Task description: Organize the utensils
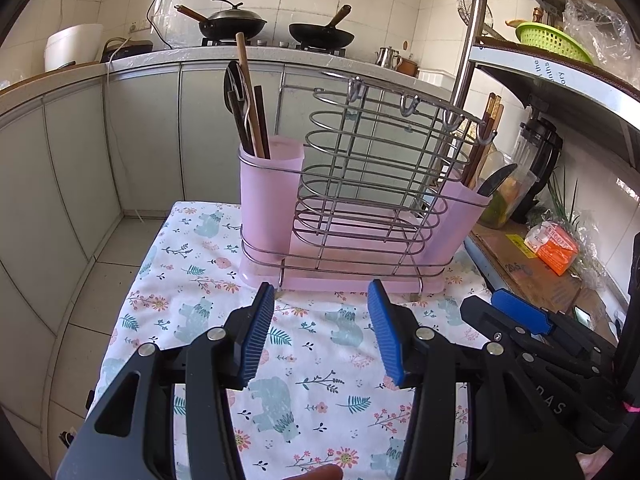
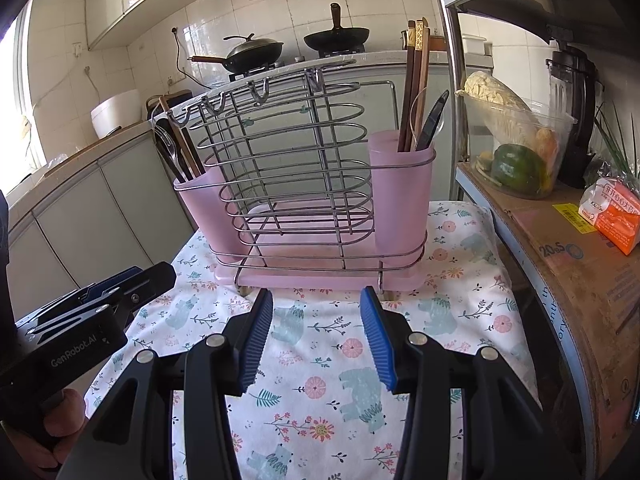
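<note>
A wire utensil rack (image 1: 360, 184) with a pink base and two pink cups stands on a floral cloth (image 1: 304, 344); it also shows in the right wrist view (image 2: 304, 184). The left cup (image 1: 270, 200) holds dark spoons and wooden chopsticks (image 1: 248, 108). The right cup (image 2: 402, 188) holds chopsticks (image 2: 416, 80) and a dark spoon (image 2: 434, 120). My left gripper (image 1: 322, 292) is open and empty, just in front of the rack. My right gripper (image 2: 316, 298) is open and empty, beside the left one, also facing the rack.
A metal shelf on the right carries a cardboard sheet (image 2: 580, 264), a clear tub of vegetables (image 2: 516, 152), a blender (image 2: 576, 116) and an orange packet (image 2: 612, 216). A kitchen counter with two woks (image 1: 234, 24) runs behind. Tiled floor lies left of the table.
</note>
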`<state>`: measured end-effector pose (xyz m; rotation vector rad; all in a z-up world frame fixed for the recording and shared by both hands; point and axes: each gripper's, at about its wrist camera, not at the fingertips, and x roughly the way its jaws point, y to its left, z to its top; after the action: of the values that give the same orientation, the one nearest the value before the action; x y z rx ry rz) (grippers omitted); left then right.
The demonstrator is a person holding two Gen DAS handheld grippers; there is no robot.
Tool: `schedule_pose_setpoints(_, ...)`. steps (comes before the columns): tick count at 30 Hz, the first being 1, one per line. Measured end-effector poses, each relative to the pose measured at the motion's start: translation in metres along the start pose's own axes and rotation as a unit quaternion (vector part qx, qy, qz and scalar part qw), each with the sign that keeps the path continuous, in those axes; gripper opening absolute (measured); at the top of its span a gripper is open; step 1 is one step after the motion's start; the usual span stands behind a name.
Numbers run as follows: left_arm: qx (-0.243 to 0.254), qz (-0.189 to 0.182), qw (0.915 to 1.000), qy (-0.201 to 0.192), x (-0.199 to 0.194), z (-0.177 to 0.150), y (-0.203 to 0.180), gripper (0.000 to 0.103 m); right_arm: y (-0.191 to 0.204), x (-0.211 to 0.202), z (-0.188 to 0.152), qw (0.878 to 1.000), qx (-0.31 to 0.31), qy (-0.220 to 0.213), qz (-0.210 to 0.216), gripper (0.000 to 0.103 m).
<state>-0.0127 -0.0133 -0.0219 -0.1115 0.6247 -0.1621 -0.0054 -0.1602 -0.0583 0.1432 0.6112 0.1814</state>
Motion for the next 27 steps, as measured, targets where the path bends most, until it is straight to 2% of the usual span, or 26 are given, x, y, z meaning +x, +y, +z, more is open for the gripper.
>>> schedule_pose_setpoints(27,-0.001,0.001,1.0,0.001,0.0023,-0.0002,0.0013,0.049,0.0046,0.0025,-0.0003,1.0,-0.005,0.004,0.0,0.045)
